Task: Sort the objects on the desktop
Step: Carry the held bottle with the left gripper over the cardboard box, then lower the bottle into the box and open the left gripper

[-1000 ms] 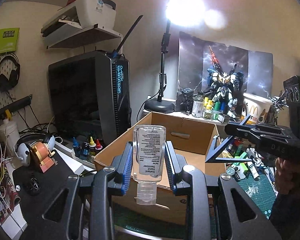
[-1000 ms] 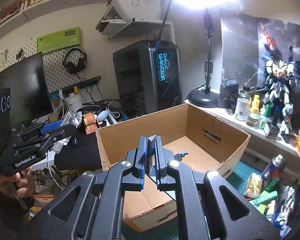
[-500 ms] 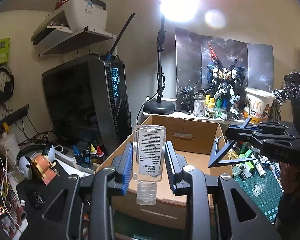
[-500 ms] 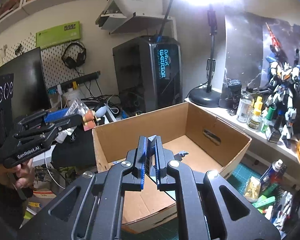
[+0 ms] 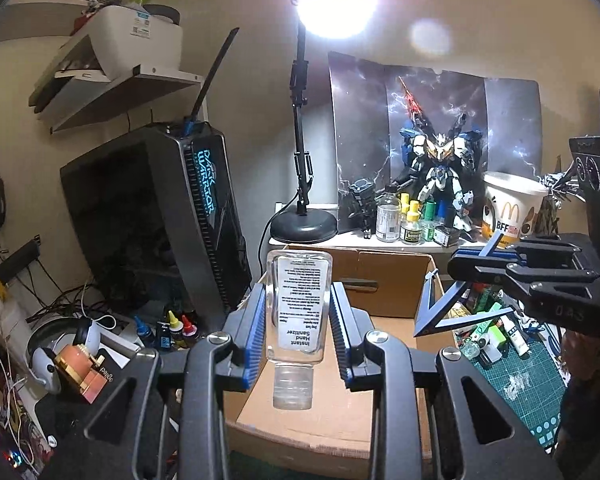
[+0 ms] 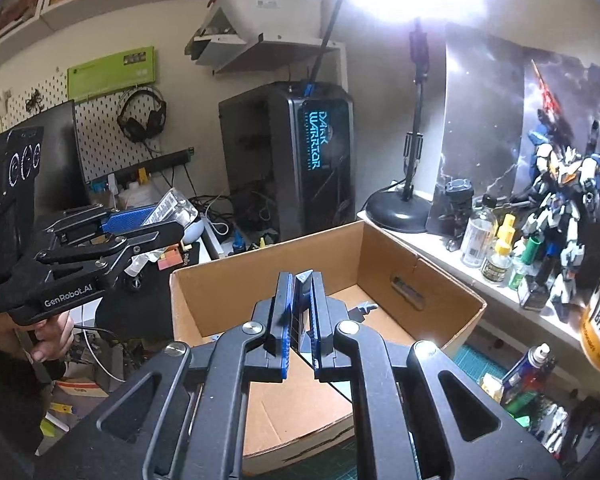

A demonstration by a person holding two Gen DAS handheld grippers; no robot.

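My left gripper (image 5: 298,316) is shut on a clear hand sanitizer bottle (image 5: 298,308), held cap down above the near edge of an open cardboard box (image 5: 384,270). The same gripper and bottle (image 6: 172,210) show at the left of the right wrist view. My right gripper (image 6: 300,312) is shut on a dark blue V-shaped model part (image 6: 302,304), over the box (image 6: 260,276). That part (image 5: 448,308) shows in the left wrist view, hanging over the box's right wall. A small grey piece (image 6: 366,307) lies on the box floor.
A black PC tower (image 5: 172,216) stands left of the box. A desk lamp (image 5: 302,224), small bottles (image 5: 404,220), a robot model (image 5: 440,172) and a paper bucket (image 5: 510,210) line the shelf behind. A green cutting mat (image 5: 528,384) with clutter lies right. Ink bottles (image 5: 172,326) and a black mat lie left.
Both grippers have moved closer to the box and a little higher, and the box now fills more of both views. Their holds on the bottle and the model part are unchanged.
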